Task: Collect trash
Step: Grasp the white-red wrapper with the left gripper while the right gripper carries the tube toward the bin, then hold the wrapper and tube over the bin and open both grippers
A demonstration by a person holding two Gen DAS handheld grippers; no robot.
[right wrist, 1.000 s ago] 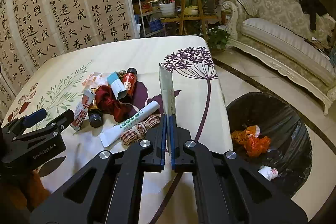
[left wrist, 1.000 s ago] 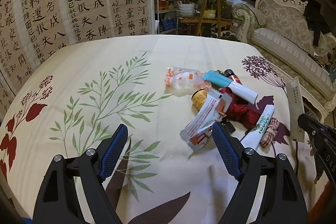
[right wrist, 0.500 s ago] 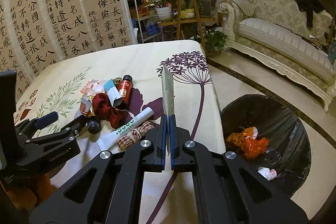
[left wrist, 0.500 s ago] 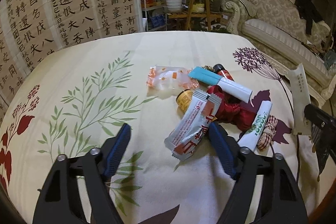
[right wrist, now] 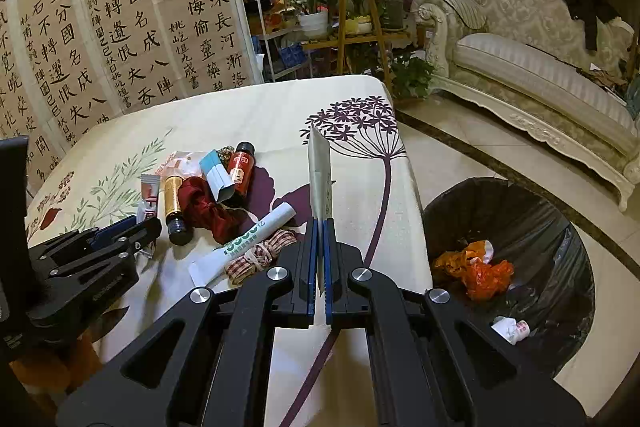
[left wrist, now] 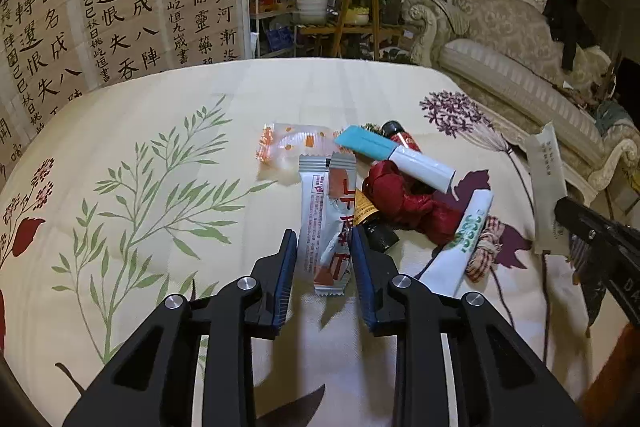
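- Two grippers on the go. The left gripper [left wrist: 323, 247] has its blue pads either side of a white-and-orange sachet [left wrist: 326, 215] lying on the tablecloth [left wrist: 160, 267], narrow gap, pads right at the packet's edges, but I can't tell whether they're actually pressing on it.
- The right gripper [right wrist: 319, 255] is clamped tight on a flat pale paper packet [right wrist: 320, 179], which stands straight up out of the pads, out past the right edge of the tabletop, near the bin.
- Just right of the sachet: a small amber bottle with a black cap [left wrist: 370, 219], touching a crumpled red ribbon [left wrist: 404, 199].
- Across the top of the ribbon there's a blue-and-white box [left wrist: 394, 157], with a red bottle [right wrist: 241, 169] tucked behind it.
- Behind the sachet, toward the far edge, a clear wrapper with orange print [left wrist: 292, 147].
- Toward the right edge of the tabletop: a white tube with green lettering [left wrist: 468, 231], and a checked cord bundle [left wrist: 486, 249] right against it.
- On the floor off the table's right edge sits a black-lined trash bin [right wrist: 560, 227], with an orange wrapper [right wrist: 480, 269] and a small white scrap [right wrist: 510, 329] inside.
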